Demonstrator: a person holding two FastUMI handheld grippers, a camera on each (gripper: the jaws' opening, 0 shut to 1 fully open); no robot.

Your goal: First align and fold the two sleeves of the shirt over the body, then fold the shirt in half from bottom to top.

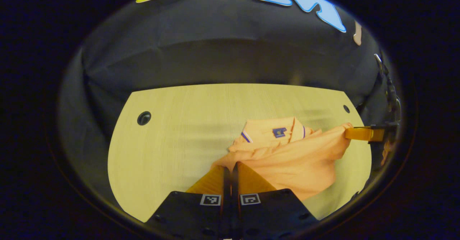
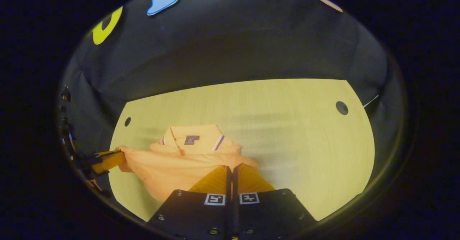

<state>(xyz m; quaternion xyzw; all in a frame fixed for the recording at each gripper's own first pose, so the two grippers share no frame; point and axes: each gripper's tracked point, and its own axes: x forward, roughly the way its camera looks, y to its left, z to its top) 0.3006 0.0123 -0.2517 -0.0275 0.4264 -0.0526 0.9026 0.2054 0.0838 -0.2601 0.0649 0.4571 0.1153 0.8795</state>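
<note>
An orange polo shirt [image 1: 287, 157] lies on the pale wooden table [image 1: 172, 139], collar [image 1: 273, 130] toward the far side. Its near edge is lifted off the table and stretched between both grippers. In the left gripper view my left gripper [image 1: 230, 167] is shut on one corner of that edge. Farther right, the right gripper [image 1: 354, 132] pinches the other corner. In the right gripper view the shirt [image 2: 179, 168] hangs the same way. There my right gripper [image 2: 231, 168] is shut on the cloth, while the left gripper [image 2: 116, 158] holds the far corner at the left.
The table has a round cable hole at each far corner [image 1: 143, 118] [image 1: 346, 108], seen again as holes [image 2: 341, 107] [image 2: 127, 121]. Bare tabletop [image 2: 305, 143] lies beyond and beside the shirt. Black cloth walls stand close behind the table's far edge.
</note>
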